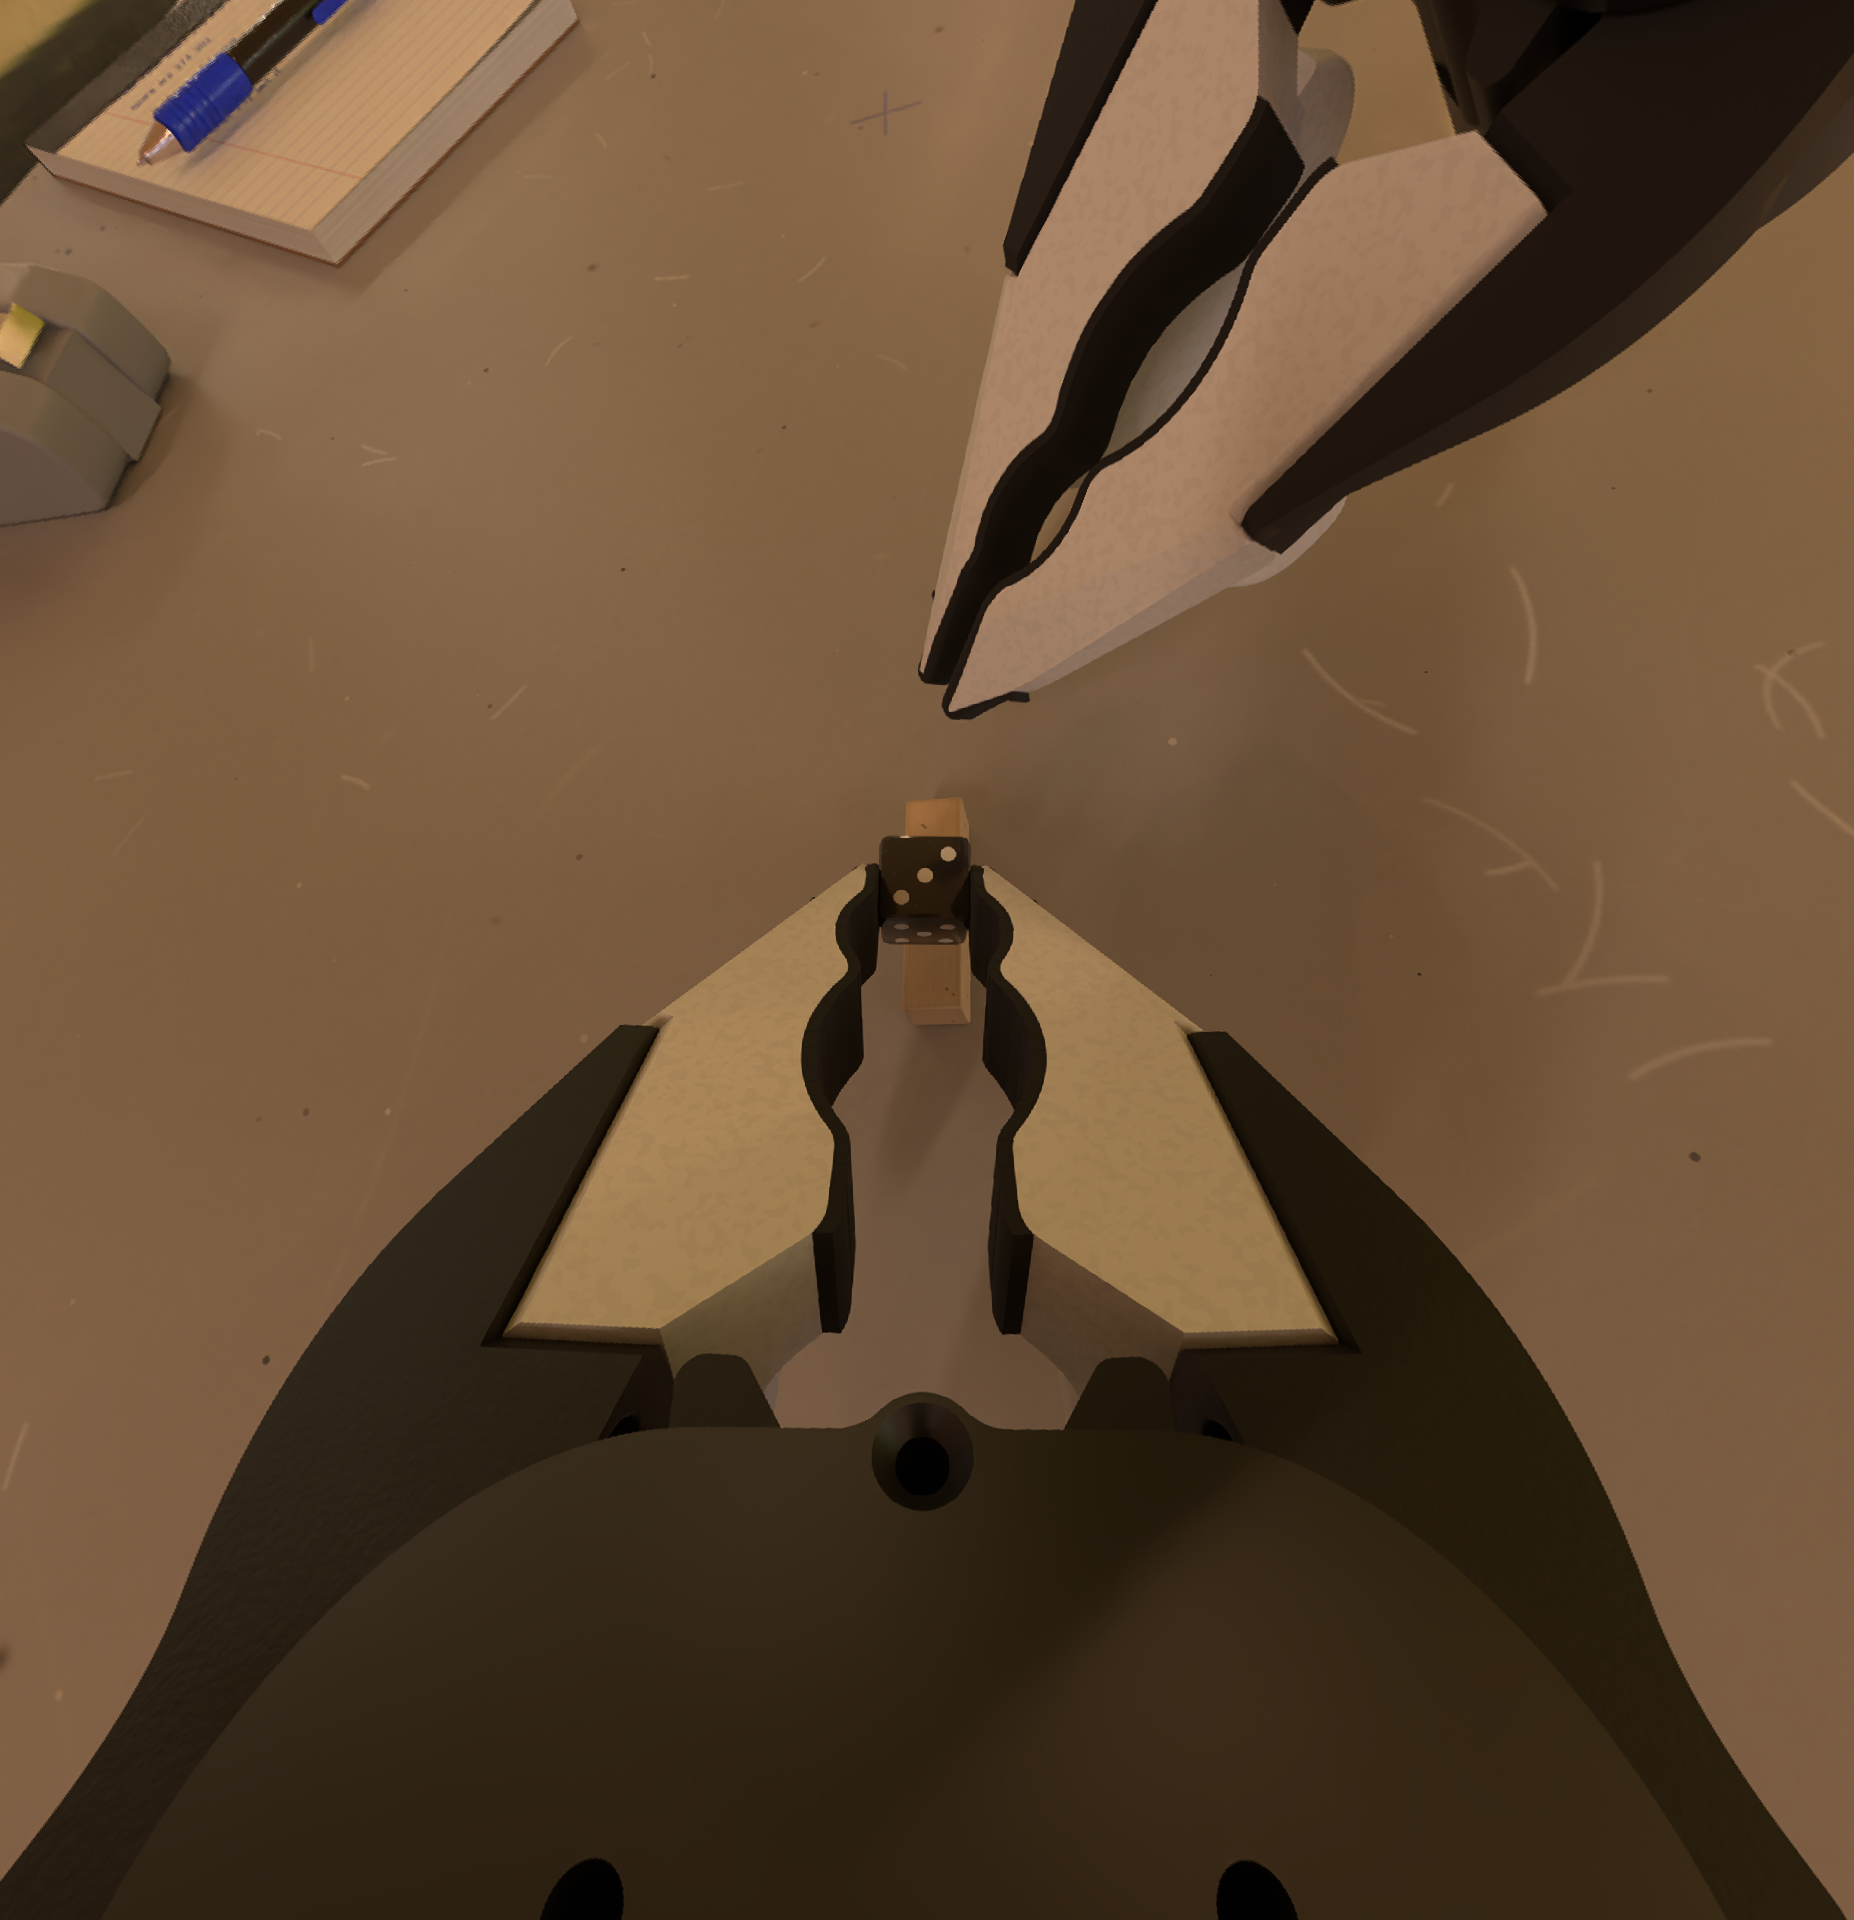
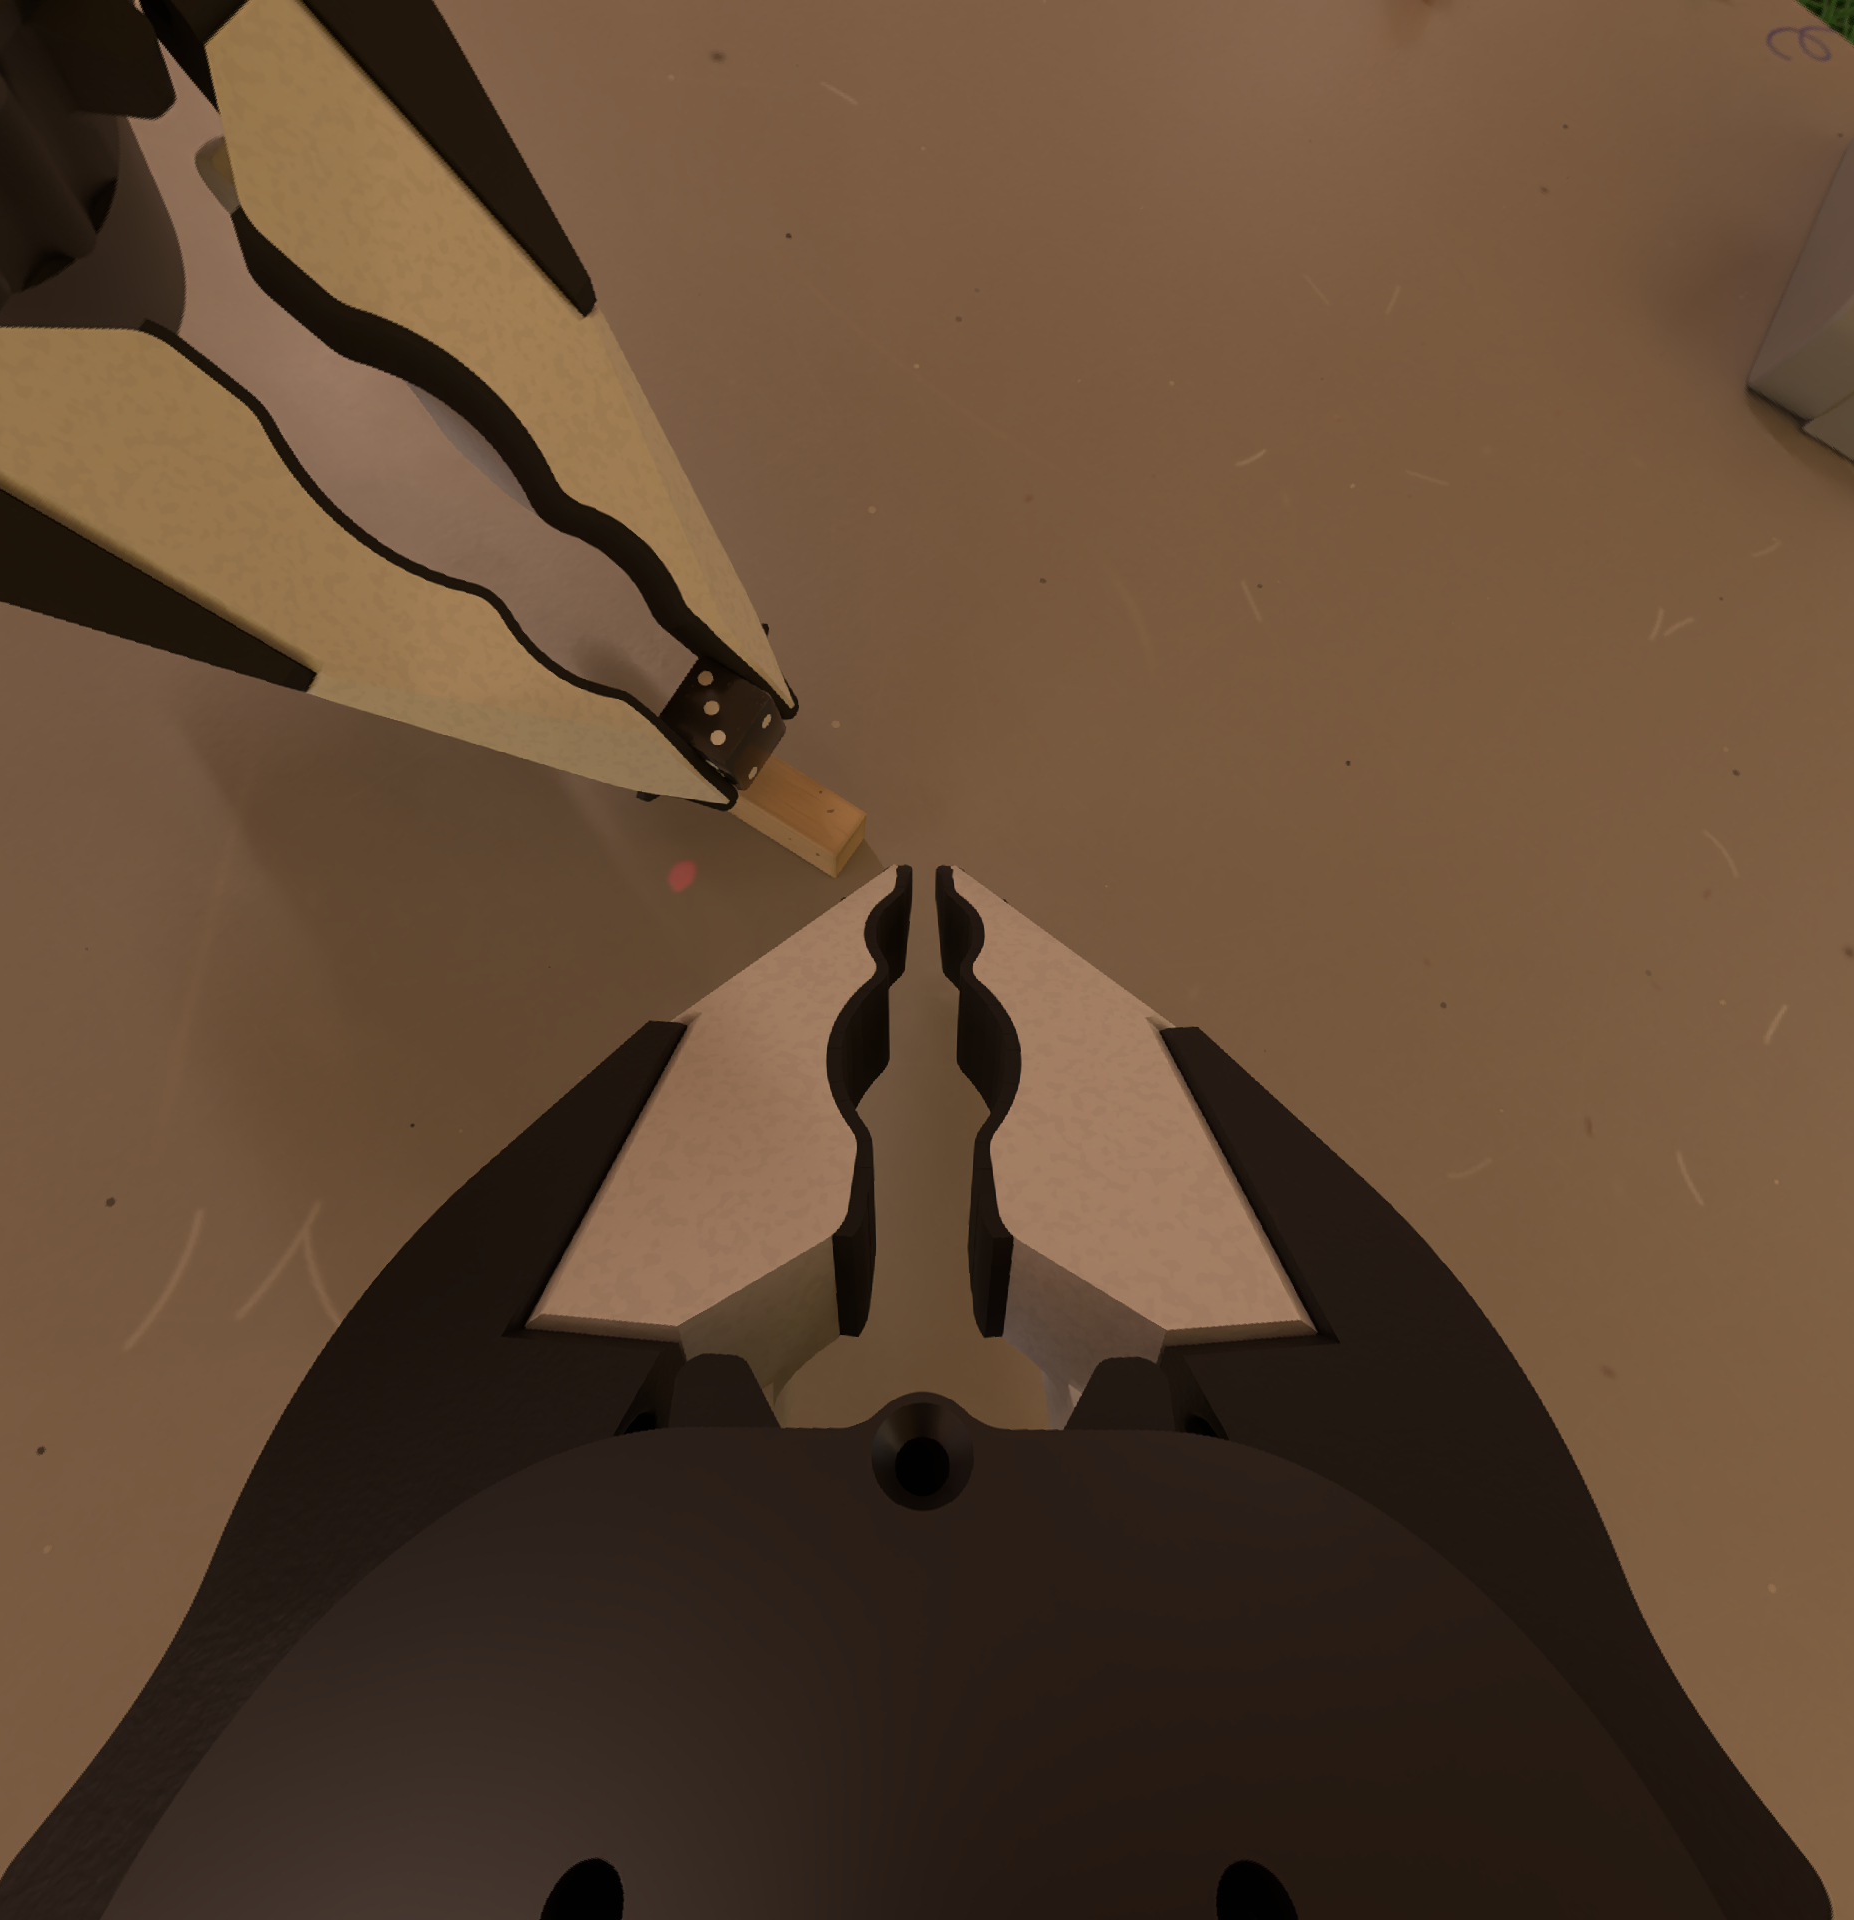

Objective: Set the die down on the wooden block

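Observation:
My left gripper point(image 1: 924, 883) is shut on a small black die point(image 1: 925, 881) with white pips, held between its fingertips. The die is over a small light wooden block point(image 1: 937, 987) that lies on the brown table; whether it touches the block I cannot tell. In the right wrist view the left gripper point(image 2: 751, 743) comes in from the upper left with the die point(image 2: 723, 722) above the near end of the block point(image 2: 814, 819). My right gripper point(image 2: 923, 878) is shut and empty, its tips just right of the block. It also shows in the left wrist view point(image 1: 949, 691), beyond the block.
A notepad point(image 1: 310, 135) with a blue pen point(image 1: 216, 88) lies at the far left. A grey tape dispenser point(image 1: 50, 405) stands below it, and also shows at the right edge of the right wrist view point(image 2: 1837, 312). The brown table top point(image 1: 487, 727) is scratched.

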### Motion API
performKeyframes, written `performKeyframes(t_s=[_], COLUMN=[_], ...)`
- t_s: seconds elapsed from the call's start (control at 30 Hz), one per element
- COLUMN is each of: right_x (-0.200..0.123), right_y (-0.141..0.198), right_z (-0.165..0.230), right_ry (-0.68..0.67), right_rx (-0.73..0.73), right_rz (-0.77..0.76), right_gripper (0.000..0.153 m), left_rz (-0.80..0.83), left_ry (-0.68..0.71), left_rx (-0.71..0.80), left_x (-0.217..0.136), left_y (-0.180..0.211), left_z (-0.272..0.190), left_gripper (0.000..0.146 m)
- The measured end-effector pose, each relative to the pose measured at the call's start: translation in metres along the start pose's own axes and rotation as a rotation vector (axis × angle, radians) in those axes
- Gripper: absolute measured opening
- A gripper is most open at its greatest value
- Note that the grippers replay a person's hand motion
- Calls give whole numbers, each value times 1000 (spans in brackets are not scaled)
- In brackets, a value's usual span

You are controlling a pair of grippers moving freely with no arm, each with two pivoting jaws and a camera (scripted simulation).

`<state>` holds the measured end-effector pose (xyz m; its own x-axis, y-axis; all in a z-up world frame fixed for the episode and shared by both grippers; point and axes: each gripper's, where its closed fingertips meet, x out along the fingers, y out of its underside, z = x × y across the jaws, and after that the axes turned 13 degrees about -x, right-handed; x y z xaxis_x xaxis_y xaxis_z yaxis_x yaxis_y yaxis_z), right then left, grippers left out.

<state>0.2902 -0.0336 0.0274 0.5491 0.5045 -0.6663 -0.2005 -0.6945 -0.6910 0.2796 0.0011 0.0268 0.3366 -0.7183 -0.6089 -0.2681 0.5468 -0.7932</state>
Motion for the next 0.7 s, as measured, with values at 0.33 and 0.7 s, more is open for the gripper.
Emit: performKeyframes(t_s=[0.33, 0.7], right_x=[-5, -3], right_y=[-6, -8], right_z=[5, 10], right_ry=[-57, -85], right_rx=[8, -28], right_rz=[-42, -45], right_gripper=[11, 4], left_rz=[11, 38], left_ry=[7, 9], left_rx=[-13, -16], left_x=[2, 5], left_y=[1, 3], left_z=[1, 1], left_gripper=[16, 16])
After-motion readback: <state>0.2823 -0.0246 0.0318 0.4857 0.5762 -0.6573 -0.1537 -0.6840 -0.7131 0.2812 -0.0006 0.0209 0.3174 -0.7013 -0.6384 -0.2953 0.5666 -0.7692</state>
